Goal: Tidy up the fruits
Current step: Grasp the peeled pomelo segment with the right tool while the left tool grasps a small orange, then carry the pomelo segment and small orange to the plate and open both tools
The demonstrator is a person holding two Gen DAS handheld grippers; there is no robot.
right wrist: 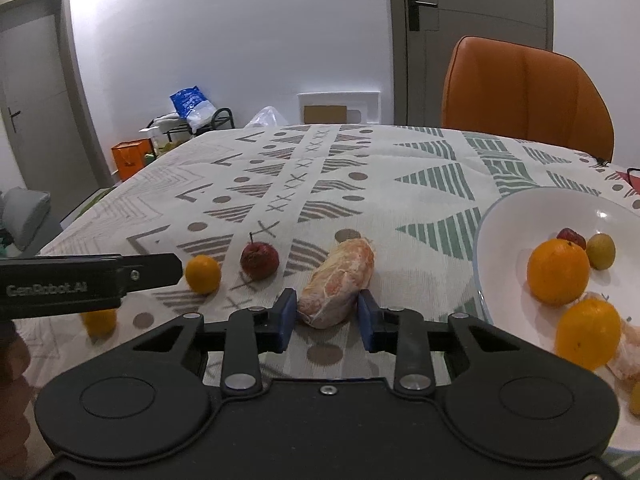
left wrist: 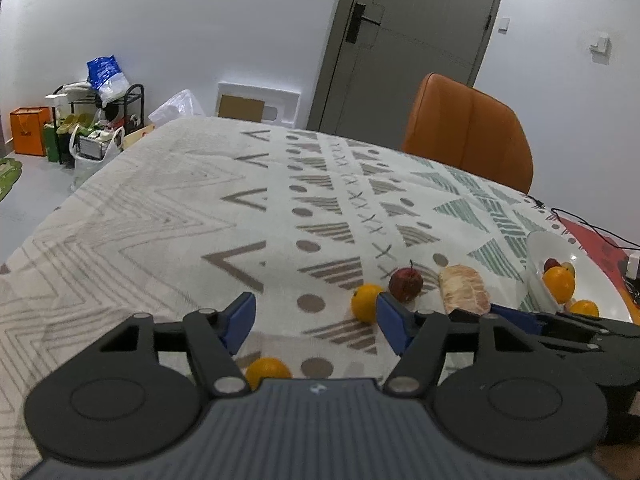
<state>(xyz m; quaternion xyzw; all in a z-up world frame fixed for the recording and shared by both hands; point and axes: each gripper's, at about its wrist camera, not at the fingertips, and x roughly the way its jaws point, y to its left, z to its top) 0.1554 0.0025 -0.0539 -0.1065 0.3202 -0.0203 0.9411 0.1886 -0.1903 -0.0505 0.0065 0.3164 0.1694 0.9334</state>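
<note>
A peeled pomelo segment [right wrist: 338, 282] lies on the patterned tablecloth, its near end between the blue pads of my right gripper [right wrist: 327, 322]; the jaws stand close on both sides, contact unclear. A red apple [right wrist: 259, 260] and an orange [right wrist: 203, 274] lie to its left, and another orange [right wrist: 99, 321] sits behind my left gripper's finger. A white bowl [right wrist: 504, 216] at right holds two oranges [right wrist: 558, 271], a small red fruit and a greenish one. My left gripper [left wrist: 316, 320] is open and empty above the cloth, with an orange [left wrist: 366, 302] by its right pad and another orange [left wrist: 267, 372] beneath it.
An orange chair [right wrist: 524, 92] stands at the table's far right side. Black cables [left wrist: 592, 228] and a white adapter lie on a red patch right of the bowl [left wrist: 540, 244]. Bags and a shoe rack [left wrist: 92, 120] stand on the floor to the far left.
</note>
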